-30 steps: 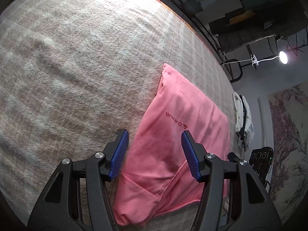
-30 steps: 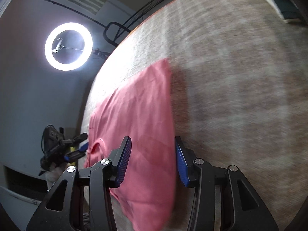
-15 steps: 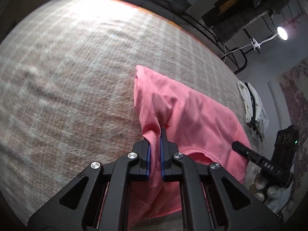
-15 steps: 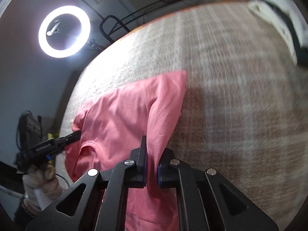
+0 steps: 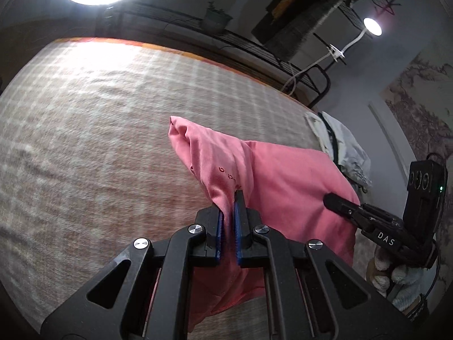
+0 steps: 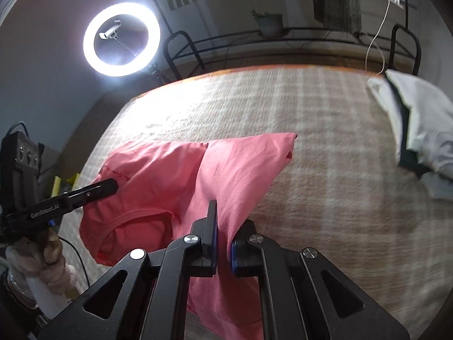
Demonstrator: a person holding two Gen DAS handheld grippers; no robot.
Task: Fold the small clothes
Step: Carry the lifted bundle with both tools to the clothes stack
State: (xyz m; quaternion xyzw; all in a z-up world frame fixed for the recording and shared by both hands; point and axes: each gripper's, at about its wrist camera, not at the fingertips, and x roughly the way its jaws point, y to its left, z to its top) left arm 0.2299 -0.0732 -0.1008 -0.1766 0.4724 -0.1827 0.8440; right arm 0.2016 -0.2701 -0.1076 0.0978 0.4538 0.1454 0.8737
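Note:
A pink shirt with small red lettering hangs lifted over the checked beige blanket. My left gripper is shut on a pinch of its near edge, cloth bunched between the blue pads. My right gripper is shut on the pink shirt at its other near edge. Each view shows the other gripper from the side: the right gripper with its tip at the shirt's right side, the left gripper by the lettering. The shirt's far corners still rest on the blanket.
A folded white and dark garment lies at the blanket's far right. A ring light and a black metal rack stand behind the bed. A gloved hand holds the left gripper.
Both grippers went from open astride the flat shirt to shut on its near edge, then rose, pulling the cloth up off the blanket. More of the room behind has come into view.

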